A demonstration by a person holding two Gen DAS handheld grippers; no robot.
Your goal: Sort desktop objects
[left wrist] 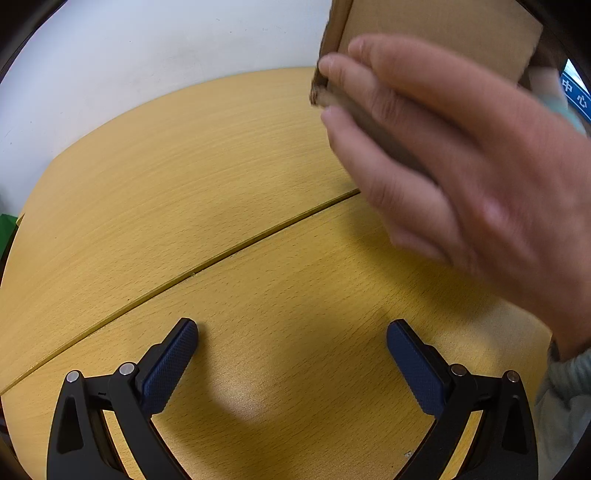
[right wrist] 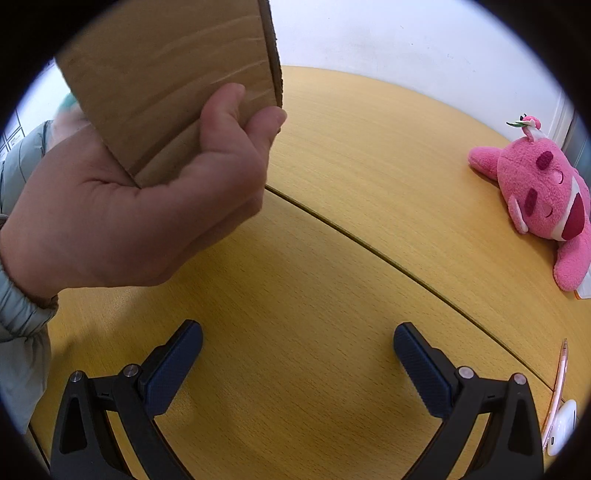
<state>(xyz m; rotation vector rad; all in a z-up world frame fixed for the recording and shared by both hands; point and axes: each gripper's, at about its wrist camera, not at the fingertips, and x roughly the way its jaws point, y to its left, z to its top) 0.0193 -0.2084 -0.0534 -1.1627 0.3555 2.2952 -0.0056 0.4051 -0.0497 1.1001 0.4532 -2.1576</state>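
My left gripper (left wrist: 291, 339) is open and empty, low over the wooden table (left wrist: 184, 184). My right gripper (right wrist: 297, 341) is open and empty too, over the same table (right wrist: 369, 166). A bare hand (left wrist: 461, 166) holds a brown cardboard box (left wrist: 443, 33) in the air above the table; it shows in the right wrist view as the hand (right wrist: 147, 206) gripping the box (right wrist: 166, 74) by its lower corner. A pink plush toy (right wrist: 543, 192) lies at the table's right. A pink pen (right wrist: 557, 387) and a white charging case (right wrist: 563, 424) lie at the near right edge.
A seam (left wrist: 221, 258) runs across the tabletop. A white wall (left wrist: 147, 55) stands behind the table. A sleeve in pale grey-green (right wrist: 18, 332) comes in from the left of the right wrist view.
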